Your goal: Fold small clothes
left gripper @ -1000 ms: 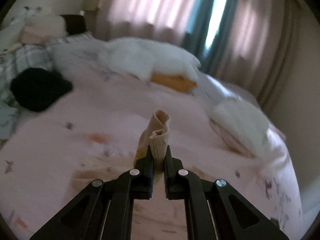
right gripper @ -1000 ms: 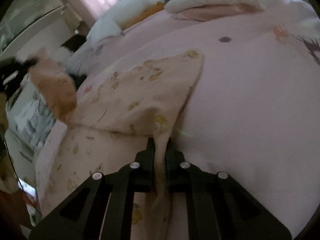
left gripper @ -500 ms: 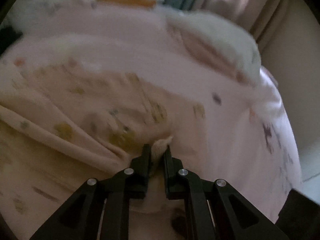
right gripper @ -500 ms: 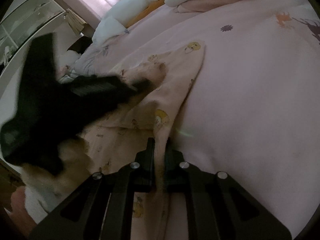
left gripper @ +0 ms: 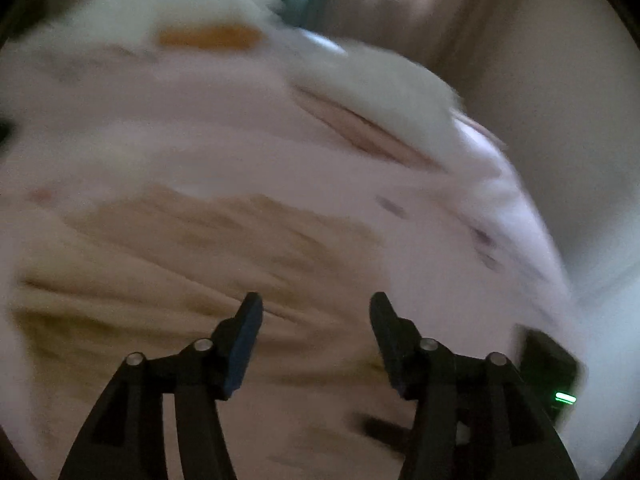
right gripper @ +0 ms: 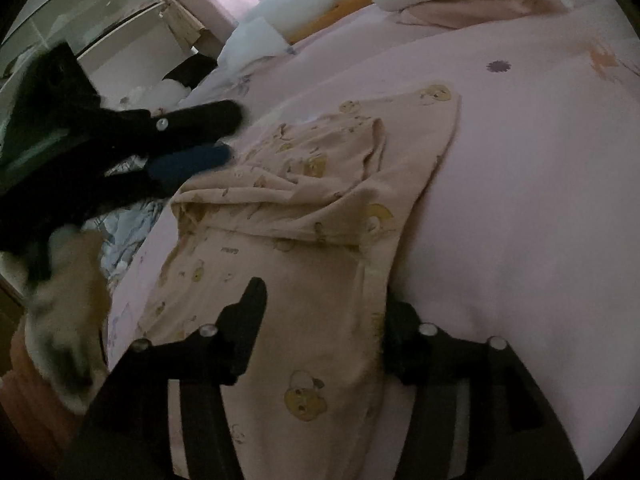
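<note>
Right wrist view: the beige printed garment [right gripper: 320,200] lies folded over on the pink bed [right gripper: 540,200]. Right gripper [right gripper: 324,312] jaws have just opened, cloth loose between them. Left gripper [left gripper: 316,312] jaws have likewise just opened, empty above the garment.

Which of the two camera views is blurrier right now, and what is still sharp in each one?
Left wrist view: heavy smearing over the bed cover and the beige garment; only the left gripper stays crisp. Right wrist view: much sharper, with the garment's print readable; only the left gripper coming in from the side is smeared. Both are dim and bent at the edges.
</note>
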A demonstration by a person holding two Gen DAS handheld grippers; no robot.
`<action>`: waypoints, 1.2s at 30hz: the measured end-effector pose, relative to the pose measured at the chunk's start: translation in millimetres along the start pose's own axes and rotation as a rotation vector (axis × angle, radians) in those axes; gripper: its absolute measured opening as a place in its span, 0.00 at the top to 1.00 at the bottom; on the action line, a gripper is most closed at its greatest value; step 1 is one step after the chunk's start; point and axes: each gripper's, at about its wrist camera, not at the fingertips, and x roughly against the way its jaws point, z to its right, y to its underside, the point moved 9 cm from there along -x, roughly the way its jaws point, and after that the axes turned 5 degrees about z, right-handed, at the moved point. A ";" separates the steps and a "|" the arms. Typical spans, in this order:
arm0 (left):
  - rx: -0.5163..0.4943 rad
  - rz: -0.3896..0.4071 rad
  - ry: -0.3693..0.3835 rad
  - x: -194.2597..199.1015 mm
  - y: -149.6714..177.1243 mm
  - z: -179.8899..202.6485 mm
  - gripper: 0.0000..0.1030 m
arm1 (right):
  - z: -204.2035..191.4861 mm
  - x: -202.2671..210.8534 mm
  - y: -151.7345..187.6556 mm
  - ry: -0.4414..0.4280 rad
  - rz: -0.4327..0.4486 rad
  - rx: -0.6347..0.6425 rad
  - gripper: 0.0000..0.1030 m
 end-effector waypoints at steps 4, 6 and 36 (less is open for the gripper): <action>0.018 -0.005 -0.338 -7.4 -10.4 -102.6 0.44 | 0.9 -0.1 -2.6 -0.008 0.000 -0.011 0.47; 0.061 -0.066 -0.404 -11.7 7.4 -141.6 0.44 | 1.1 -0.5 -3.1 -0.006 -0.001 -0.008 0.47; 0.059 -0.026 -0.326 72.8 128.6 -211.2 0.36 | 2.3 3.7 -0.6 -0.026 0.047 -0.043 0.44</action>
